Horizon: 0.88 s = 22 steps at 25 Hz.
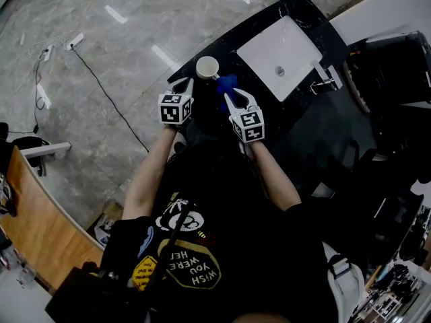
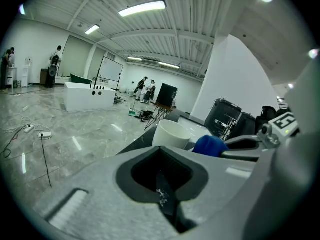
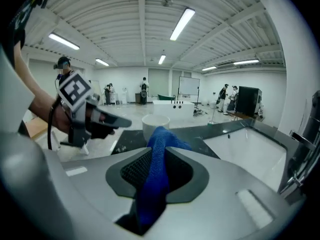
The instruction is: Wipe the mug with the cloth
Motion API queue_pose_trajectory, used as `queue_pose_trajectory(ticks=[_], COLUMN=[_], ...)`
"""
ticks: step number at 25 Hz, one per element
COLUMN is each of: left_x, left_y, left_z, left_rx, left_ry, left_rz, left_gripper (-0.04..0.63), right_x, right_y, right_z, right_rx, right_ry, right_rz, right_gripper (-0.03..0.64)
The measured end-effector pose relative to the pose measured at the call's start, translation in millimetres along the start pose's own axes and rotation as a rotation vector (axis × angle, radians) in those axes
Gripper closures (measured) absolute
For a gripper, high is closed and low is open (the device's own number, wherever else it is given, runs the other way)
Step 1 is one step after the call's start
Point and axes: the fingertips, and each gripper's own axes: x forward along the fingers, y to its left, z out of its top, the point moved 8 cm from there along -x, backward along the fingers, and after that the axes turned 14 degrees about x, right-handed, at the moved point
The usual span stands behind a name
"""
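A white mug (image 1: 207,66) stands upright on the black counter (image 1: 202,116), near its far left edge. My right gripper (image 1: 229,95) is shut on a blue cloth (image 1: 227,84). The cloth (image 3: 152,184) runs between the pads and sticks out beyond the tips, just short of the mug (image 3: 155,123). My left gripper (image 1: 183,83) hovers left of the cloth, a little nearer than the mug, shut with nothing in it. From the left gripper view the mug (image 2: 170,134) is straight ahead and the cloth (image 2: 210,145) is beside it on the right.
A white sink basin (image 1: 279,56) is set into the counter right of the mug, with a chrome tap (image 1: 326,79) on its far side. Dark bins and equipment (image 1: 397,79) crowd the right. The counter's left edge drops to a grey marble floor (image 1: 101,59) with cables.
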Motion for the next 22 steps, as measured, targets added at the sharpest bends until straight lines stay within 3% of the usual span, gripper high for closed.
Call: queue_pose_trajectory(ticks=[4, 7, 9, 10, 14, 17, 22], left_x=[-13.1, -27.2, -36.3, -40.6, -59.6, -70.4, -76.5], left_y=[-8.9, -18.6, -22.1, -24.1, -35.7, -45.4, -52.2], left_z=[-5.9, -11.3, -12.5, -11.6, -4.8, -1.2, 4.4], left_rx=[-0.043, -0.066, -0.072, -0.068, 0.003, 0.075, 0.119], left_ry=[-0.018, -0.026, -0.027, -0.031, -0.068, -0.085, -0.109], left_rz=[0.013, -0.001, -0.009, -0.012, -0.011, -0.017, -0.019], left_gripper=[0.594, 0.594, 0.594, 0.594, 0.594, 0.594, 0.594], right_x=[20.1, 10.8, -6.7, -17.0, -45.2, -47.4, -45.0], right_y=[-14.2, -13.4, -13.6, -12.8, 0.7, 9.5, 18.2], right_z=[-34.4, -22.9, -7.6, -0.6, 10.2, 3.9, 2.1], right_rx=[0.020, 0.124, 0.201, 0.216, 0.157, 0.144, 0.142], right_ry=[0.147, 0.069, -0.029, -0.079, -0.194, -0.187, -0.190], right_rz=[-0.027, 0.047, 0.084, 0.095, 0.086, 0.058, 0.063], right_gripper=[0.529, 0.363, 0.351, 0.361, 0.614, 0.614, 0.615])
